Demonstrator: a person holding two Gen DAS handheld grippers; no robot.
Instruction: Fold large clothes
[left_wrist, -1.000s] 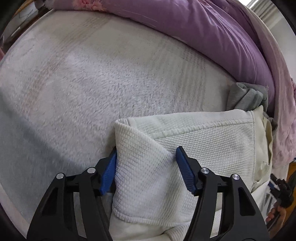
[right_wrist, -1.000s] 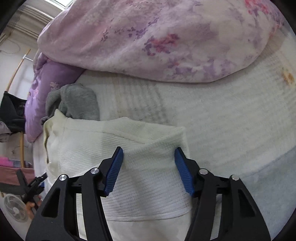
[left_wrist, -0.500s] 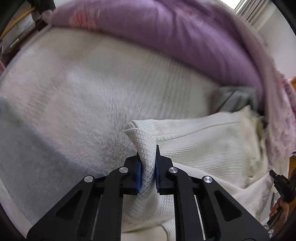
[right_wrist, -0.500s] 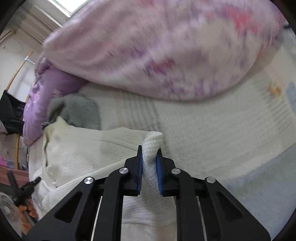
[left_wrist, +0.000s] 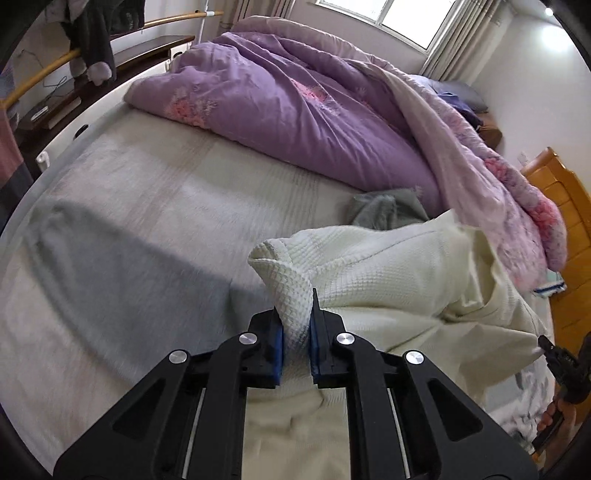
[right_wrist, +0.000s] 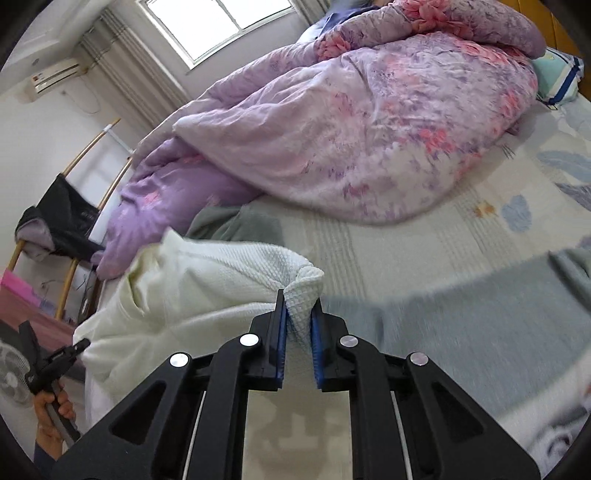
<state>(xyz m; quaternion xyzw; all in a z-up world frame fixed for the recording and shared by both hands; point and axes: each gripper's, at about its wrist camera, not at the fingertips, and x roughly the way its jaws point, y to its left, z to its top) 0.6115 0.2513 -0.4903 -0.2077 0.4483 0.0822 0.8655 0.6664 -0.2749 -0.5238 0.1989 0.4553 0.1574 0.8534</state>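
Observation:
A large cream waffle-knit garment (left_wrist: 388, 280) hangs lifted above the bed, stretched between both grippers. My left gripper (left_wrist: 295, 317) is shut on its left corner, the cloth bunched between the blue pads. In the right wrist view the same garment (right_wrist: 207, 288) sags to the left, and my right gripper (right_wrist: 298, 317) is shut on its other corner. Each view shows the opposite gripper at its edge: the right one (left_wrist: 554, 354) in a hand, the left one (right_wrist: 59, 362) likewise. The garment's lower part hangs out of sight below the fingers.
A white fleece blanket (left_wrist: 155, 206) covers the bed under the garment. A crumpled grey garment (left_wrist: 384, 210) lies behind it, against a heaped purple floral duvet (left_wrist: 303, 110). A wooden headboard (left_wrist: 561, 221) stands at the right, a clothes rail (right_wrist: 74, 206) and fan (right_wrist: 14, 373) beside the bed.
Both grippers went from open around the garment's corners to shut on them, then rose and pulled back, lifting the cloth off the bed. More of the room now shows.

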